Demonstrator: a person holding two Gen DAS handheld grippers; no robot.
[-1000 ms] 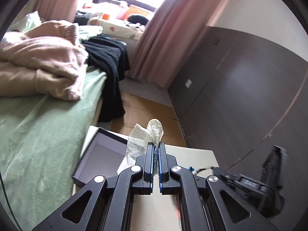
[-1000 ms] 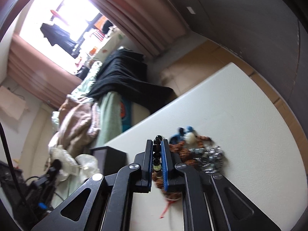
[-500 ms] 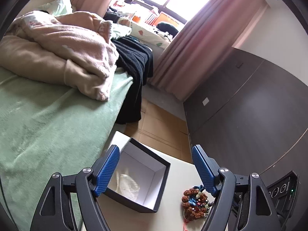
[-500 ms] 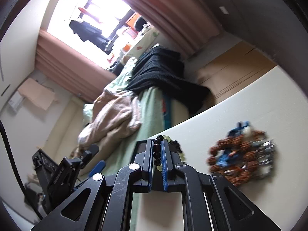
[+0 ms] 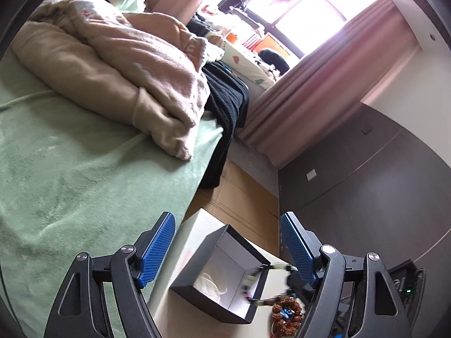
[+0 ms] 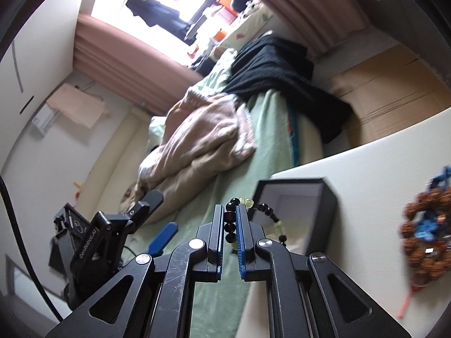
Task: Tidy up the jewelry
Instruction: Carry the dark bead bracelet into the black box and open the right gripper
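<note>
A black box with a white inside (image 5: 225, 278) stands open on the white table (image 5: 194, 233), with a white pouch (image 5: 210, 283) lying in it. My left gripper (image 5: 228, 242) is open and empty above the box. My right gripper (image 6: 230, 219) is shut on a black and pale-green bead bracelet (image 6: 262, 211), held just over the box (image 6: 304, 202); the bracelet also shows blurred in the left wrist view (image 5: 265, 284) at the box's right wall. A heap of brown bead bracelets with blue bits (image 6: 425, 236) lies on the table to the right (image 5: 286, 318).
A bed with a green sheet (image 5: 70, 183), a beige blanket (image 5: 118, 64) and black cloth (image 5: 228, 104) runs along the table's left side. A dark wall panel (image 5: 366, 183) stands on the right. Cardboard (image 5: 242, 197) covers the floor beyond the table.
My left gripper let go of the white pouch into the box, opened wide and rose. My right gripper lifted the black and green bracelet off the heap and carried it left to the box.
</note>
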